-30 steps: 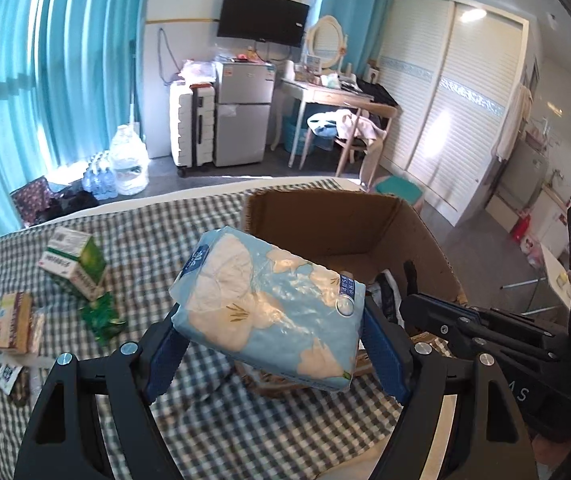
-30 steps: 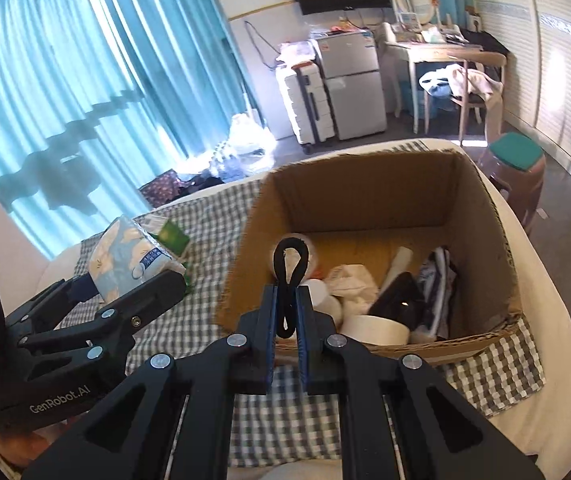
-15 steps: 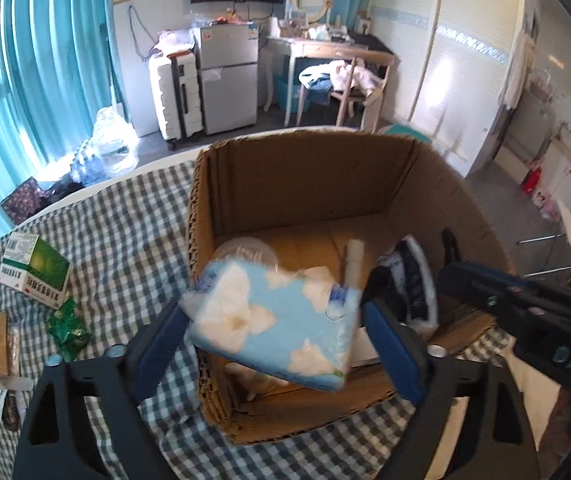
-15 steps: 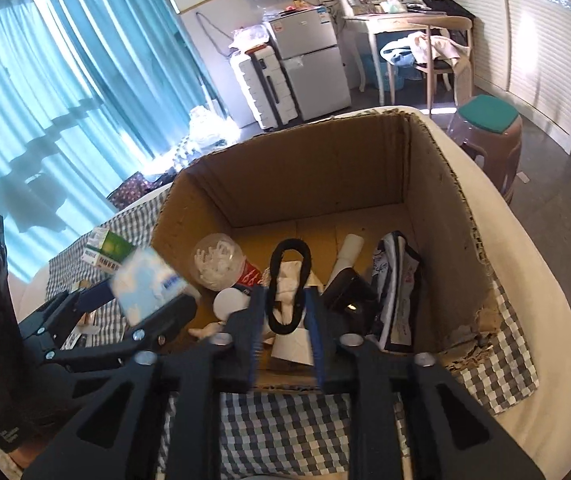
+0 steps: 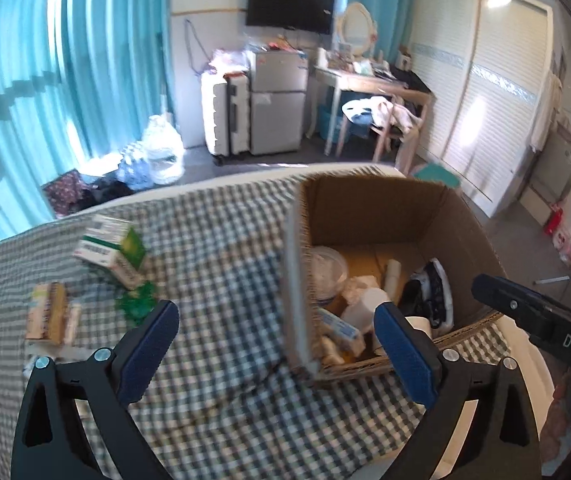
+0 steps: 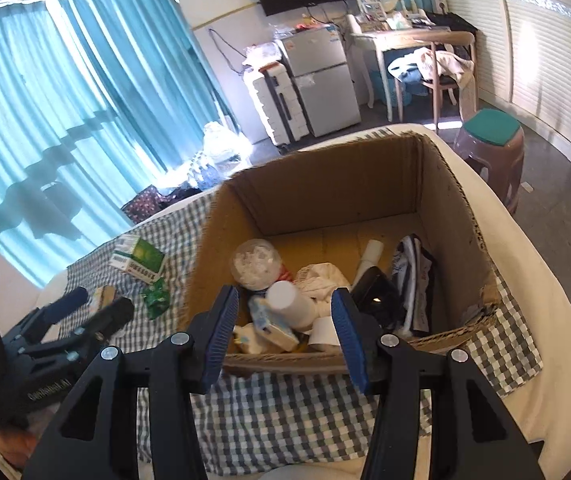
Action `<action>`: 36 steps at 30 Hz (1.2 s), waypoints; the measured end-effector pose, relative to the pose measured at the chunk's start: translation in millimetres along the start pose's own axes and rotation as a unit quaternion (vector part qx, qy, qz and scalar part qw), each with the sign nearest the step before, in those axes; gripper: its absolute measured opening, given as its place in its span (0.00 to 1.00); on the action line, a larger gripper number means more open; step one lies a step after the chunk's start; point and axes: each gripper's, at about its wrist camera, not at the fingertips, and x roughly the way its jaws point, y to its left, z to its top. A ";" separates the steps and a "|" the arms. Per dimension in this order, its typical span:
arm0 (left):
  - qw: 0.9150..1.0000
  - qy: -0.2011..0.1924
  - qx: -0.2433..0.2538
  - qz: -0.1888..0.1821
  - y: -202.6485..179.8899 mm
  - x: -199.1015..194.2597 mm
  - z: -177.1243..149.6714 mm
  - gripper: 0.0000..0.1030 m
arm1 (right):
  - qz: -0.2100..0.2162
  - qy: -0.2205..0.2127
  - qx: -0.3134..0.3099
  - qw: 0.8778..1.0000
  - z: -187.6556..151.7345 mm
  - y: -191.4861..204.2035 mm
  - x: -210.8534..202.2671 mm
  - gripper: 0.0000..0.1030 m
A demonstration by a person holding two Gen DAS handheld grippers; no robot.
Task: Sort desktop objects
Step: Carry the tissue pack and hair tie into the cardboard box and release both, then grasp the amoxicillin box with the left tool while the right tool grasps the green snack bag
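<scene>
Right wrist view: both grippers' jaws spread, empty | box interior visible | left view: green packet on cloth

Motion is smearing the green-and-white box in the left view. The cardboard box's near wall is hiding its lowest contents.

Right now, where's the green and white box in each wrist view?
Left wrist: green and white box sits left of centre on the checked cloth, well left of the cardboard box.
Right wrist: green and white box lies mid-left, again left of the cardboard box, beyond the left gripper.
Shared landmark: the cardboard box's near-left corner.
</scene>
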 end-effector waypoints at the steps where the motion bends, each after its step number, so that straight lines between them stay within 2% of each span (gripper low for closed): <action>1: 1.000 -0.010 -0.007 0.017 8.9 -13.0 -1.9 0.99 | 0.003 -0.005 -0.006 1.000 -2.6 6.3 -3.8 0.48; 6: 0.994 -0.043 -0.040 0.087 50.3 -62.8 -18.6 1.00 | 0.035 -0.019 -0.028 0.999 -19.3 43.5 -19.4 0.58; 8: 0.992 -0.049 -0.049 0.103 64.6 -75.4 -26.1 1.00 | 0.045 -0.020 -0.041 0.998 -27.6 61.4 -22.3 0.60; 11: 0.988 -0.054 -0.070 0.124 90.3 -92.2 -41.3 1.00 | 0.062 -0.017 -0.057 0.996 -41.2 86.8 -23.0 0.72; 14: 0.985 -0.054 -0.086 0.137 118.6 -103.8 -60.9 1.00 | 0.081 -0.014 -0.065 0.995 -54.4 108.8 -22.0 0.78; 19: 0.977 -0.047 -0.118 0.173 167.8 -112.0 -95.0 1.00 | 0.099 -0.006 -0.089 0.991 -78.2 142.3 -13.8 0.78; 27: 0.965 -0.013 -0.174 0.194 229.2 -96.5 -148.4 1.00 | 0.099 0.022 -0.113 0.988 -103.7 169.1 11.9 0.78; 36: 0.964 0.009 -0.198 0.179 245.0 -66.1 -169.1 1.00 | 0.092 0.041 -0.146 0.984 -122.7 192.8 44.8 0.78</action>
